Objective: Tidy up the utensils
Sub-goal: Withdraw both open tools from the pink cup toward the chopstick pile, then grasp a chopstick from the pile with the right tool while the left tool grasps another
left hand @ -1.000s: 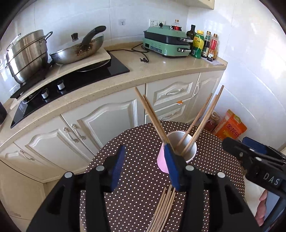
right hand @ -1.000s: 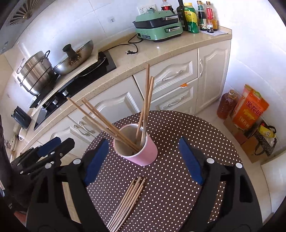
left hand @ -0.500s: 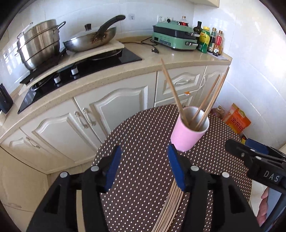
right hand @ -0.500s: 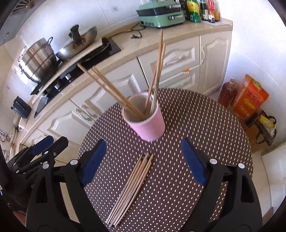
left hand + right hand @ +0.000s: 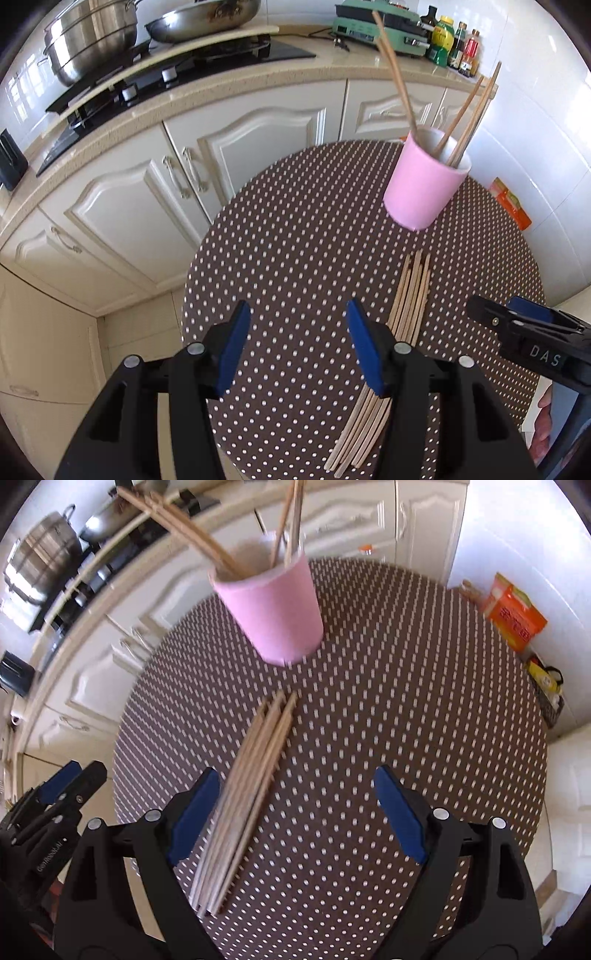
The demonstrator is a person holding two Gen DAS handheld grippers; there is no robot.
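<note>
Left wrist: pink cup (image 5: pixel 424 188) beyond loose chopsticks (image 5: pixel 410 295), cabinets (image 5: pixel 155 192) behind.

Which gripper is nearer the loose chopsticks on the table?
Too close to call. The left gripper has the chopstick bundle under its right finger; the right gripper has it beside its left finger. Both open, neither gripping.

A steel pot (image 5: pixel 92 40) and a wok (image 5: pixel 203 20) are sitting on the black hob (image 5: pixel 207 61). A green cooker (image 5: pixel 384 24) and several bottles (image 5: pixel 454 44) are standing on the counter (image 5: pixel 258 88) above white cupboards (image 5: pixel 258 140). An orange box (image 5: pixel 515 613) is resting against the wall.
</note>
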